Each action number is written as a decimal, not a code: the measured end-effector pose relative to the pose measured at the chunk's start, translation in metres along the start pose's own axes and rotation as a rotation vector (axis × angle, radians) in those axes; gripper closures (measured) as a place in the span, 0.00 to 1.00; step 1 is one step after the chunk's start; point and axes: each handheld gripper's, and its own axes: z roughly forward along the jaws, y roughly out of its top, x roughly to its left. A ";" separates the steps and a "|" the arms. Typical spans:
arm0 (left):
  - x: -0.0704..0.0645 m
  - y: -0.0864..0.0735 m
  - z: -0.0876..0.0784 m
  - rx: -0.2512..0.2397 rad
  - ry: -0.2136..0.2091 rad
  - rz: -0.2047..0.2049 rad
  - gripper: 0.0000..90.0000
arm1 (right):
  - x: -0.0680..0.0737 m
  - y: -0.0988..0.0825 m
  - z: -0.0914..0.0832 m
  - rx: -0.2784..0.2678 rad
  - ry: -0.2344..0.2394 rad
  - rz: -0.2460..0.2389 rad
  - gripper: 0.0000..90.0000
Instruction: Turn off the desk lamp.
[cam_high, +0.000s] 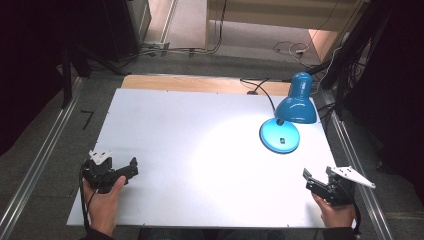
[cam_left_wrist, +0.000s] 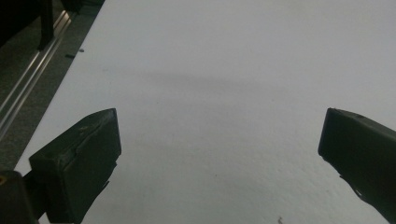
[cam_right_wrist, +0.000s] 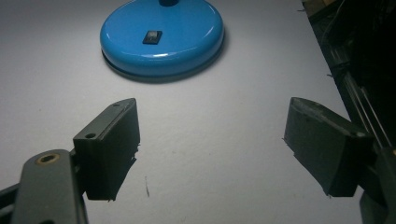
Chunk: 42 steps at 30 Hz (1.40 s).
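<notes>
A blue desk lamp stands at the back right of the white table (cam_high: 190, 130), and it is lit. Its round base (cam_high: 280, 136) carries a small black switch (cam_right_wrist: 152, 36), and its shade (cam_high: 297, 107) throws a bright patch on the table. My left gripper (cam_high: 117, 170) rests at the front left, open, with bare table between its jaws (cam_left_wrist: 219, 135). At the front right sits my right gripper (cam_high: 325, 179), also open and holding nothing (cam_right_wrist: 212, 135). The lamp base (cam_right_wrist: 163, 37) lies a short way ahead of it.
The lamp's black cable (cam_high: 265, 92) runs off the back edge of the table. Metal rails (cam_high: 40, 160) flank the table on the floor, and dark stands and cables crowd the right side (cam_high: 350, 60). A wooden strip (cam_high: 200, 82) borders the back edge.
</notes>
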 end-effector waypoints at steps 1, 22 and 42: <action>0.000 0.000 -0.001 -0.003 0.005 0.002 0.00 | 0.000 0.000 0.001 0.009 0.002 0.000 0.19; 0.003 -0.003 -0.005 -0.005 0.020 0.012 0.00 | 0.013 0.008 0.016 0.015 0.017 -0.052 0.19; 0.003 -0.004 -0.005 -0.004 0.020 0.011 0.00 | 0.016 0.017 0.019 -0.014 0.046 -0.033 0.16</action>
